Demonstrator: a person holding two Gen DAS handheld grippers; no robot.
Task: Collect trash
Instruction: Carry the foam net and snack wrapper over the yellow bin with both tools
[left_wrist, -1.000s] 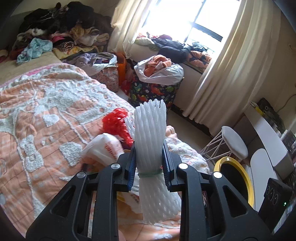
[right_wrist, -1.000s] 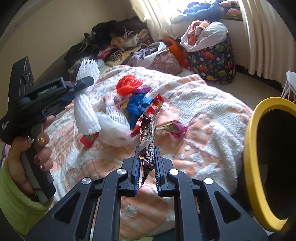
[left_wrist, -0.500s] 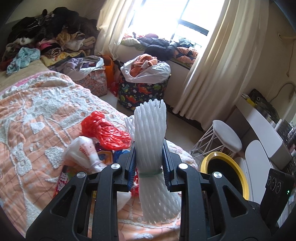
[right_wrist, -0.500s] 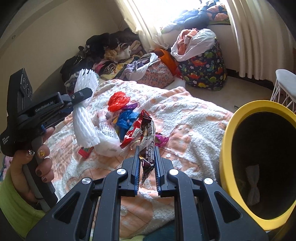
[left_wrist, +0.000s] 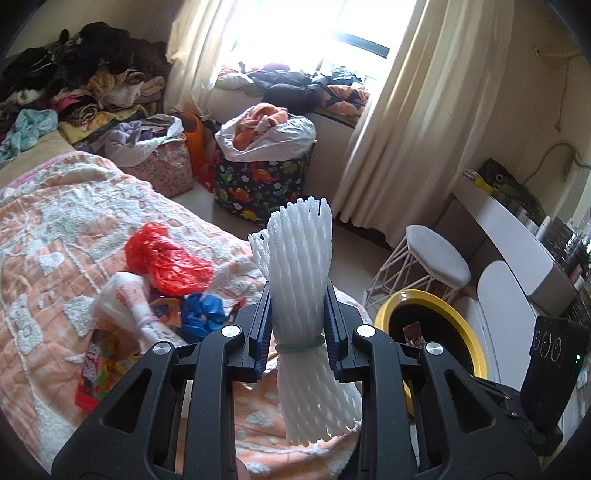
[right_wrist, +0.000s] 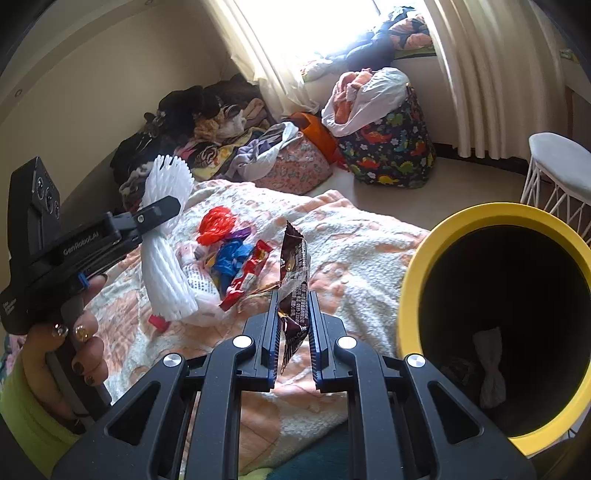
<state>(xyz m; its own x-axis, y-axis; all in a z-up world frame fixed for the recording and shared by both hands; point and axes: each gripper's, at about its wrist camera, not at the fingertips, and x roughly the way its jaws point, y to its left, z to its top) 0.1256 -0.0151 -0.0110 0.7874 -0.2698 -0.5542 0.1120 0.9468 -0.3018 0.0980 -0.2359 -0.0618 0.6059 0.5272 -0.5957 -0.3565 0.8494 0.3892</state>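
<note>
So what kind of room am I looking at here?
Most likely a lived-in bedroom: a bed under an orange-and-white tufted blanket, piled clothes by the wall, and a cream-curtained window.

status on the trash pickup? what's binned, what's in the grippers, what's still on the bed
Binned: a white scrap lies at the bottom of the yellow-rimmed bin.

In hand: the left gripper is shut on a white foam net bundle; the right gripper is shut on a brown snack wrapper, near the bin's rim.

Left on the bed: red bag, blue bag, white bag, red wrapper.

Dinosaur-print basket (left_wrist: 263, 181) stuffed with clothes below window; white stool (left_wrist: 437, 258) near curtain (left_wrist: 417, 122); clothes heap (left_wrist: 85, 85).
</note>
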